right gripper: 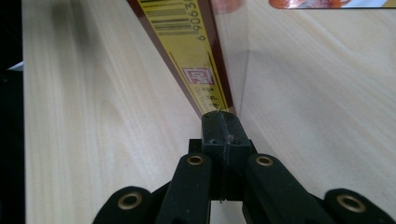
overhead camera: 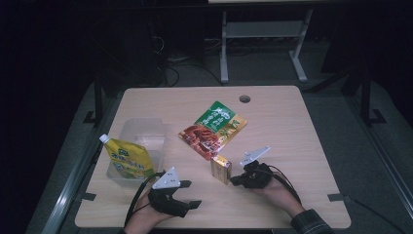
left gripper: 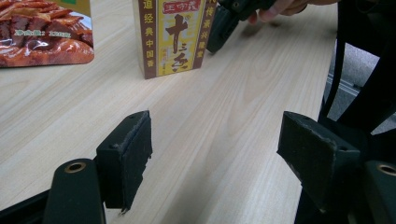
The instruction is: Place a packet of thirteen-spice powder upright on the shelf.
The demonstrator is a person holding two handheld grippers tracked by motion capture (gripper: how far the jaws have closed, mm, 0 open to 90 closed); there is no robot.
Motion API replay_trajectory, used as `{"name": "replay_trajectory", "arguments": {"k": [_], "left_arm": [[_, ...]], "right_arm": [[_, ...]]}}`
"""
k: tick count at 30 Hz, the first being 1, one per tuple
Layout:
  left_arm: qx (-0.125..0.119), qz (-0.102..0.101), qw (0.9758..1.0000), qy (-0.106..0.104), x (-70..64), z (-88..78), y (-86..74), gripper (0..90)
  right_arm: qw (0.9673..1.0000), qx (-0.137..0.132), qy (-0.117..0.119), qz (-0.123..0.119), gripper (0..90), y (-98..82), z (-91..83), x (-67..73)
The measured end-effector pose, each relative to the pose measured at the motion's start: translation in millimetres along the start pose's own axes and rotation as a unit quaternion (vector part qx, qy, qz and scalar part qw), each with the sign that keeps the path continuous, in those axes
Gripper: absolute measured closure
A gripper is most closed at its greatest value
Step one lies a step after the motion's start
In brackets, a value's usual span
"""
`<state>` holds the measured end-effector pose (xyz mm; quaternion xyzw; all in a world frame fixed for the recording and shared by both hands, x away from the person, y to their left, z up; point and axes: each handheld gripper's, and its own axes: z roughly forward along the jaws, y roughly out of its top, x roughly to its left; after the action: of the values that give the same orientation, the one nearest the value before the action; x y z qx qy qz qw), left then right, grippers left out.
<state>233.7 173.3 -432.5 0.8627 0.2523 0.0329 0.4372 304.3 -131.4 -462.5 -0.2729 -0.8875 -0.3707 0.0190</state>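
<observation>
Right now we see the right claw (overhead camera: 235, 180) w/ both jaws pressed flat together, nothing between them, tip touching the near right edge of the small yellow-brown box (overhead camera: 221, 168); box stands upright near mid-bench (overhead camera: 292, 122), just beside that claw; in the right gripper view the box (right gripper: 189, 51) runs away from the closed tip, barcode side up; left claw (overhead camera: 192, 194) sits near the bench's near edge, jaws wide apart, holding nothing, pads (left gripper: 135, 154) over bare wood; box (left gripper: 172, 35) faces it farther off; red-green snack pouch (overhead camera: 213, 128) lies flat just beyond the box; clear plastic tub (overhead camera: 141, 131) at far left w/ a yellow spout pouch (overhead camera: 127, 160) in it.
</observation>
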Motion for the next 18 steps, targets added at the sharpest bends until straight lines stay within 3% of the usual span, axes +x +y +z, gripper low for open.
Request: {"name": "replay_trajectory", "arguments": {"k": [6, 8, 11, 12, 14, 18], "left_arm": [[0.001, 0.000, 1.0000, 0.000, 0.7, 1.4, -1.0, 25.3], [0.002, 0.002, 1.0000, -0.001, 1.3, 2.0, -1.7, 25.3], [0.011, -0.001, 0.9999, -0.001, 3.5, 3.2, -3.6, 25.2], [0.011, -0.001, 0.9999, -0.001, 3.5, 3.2, -3.6, 25.2], [0.012, -0.003, 0.9999, -0.002, 4.2, 3.6, -4.1, 25.2], [0.014, 0.000, 0.9999, -0.003, 4.4, 5.4, -5.2, 24.7]], "right_arm": [[1.0000, -0.007, 0.001, -0.002, 89.7, -1.1, -5.0, -1.2], [0.9999, -0.009, 0.000, 0.005, 84.7, -2.6, -9.8, 1.7], [0.9998, -0.016, -0.003, 0.014, 67.0, -6.7, -20.5, 6.2], [0.9998, -0.016, -0.003, 0.014, 67.0, -6.7, -20.5, 6.2], [0.9993, -0.028, -0.017, 0.017, 53.6, -5.5, -27.2, 10.3], [0.9987, -0.037, -0.024, 0.023, 44.6, 0.1, -31.4, 16.0]]}}
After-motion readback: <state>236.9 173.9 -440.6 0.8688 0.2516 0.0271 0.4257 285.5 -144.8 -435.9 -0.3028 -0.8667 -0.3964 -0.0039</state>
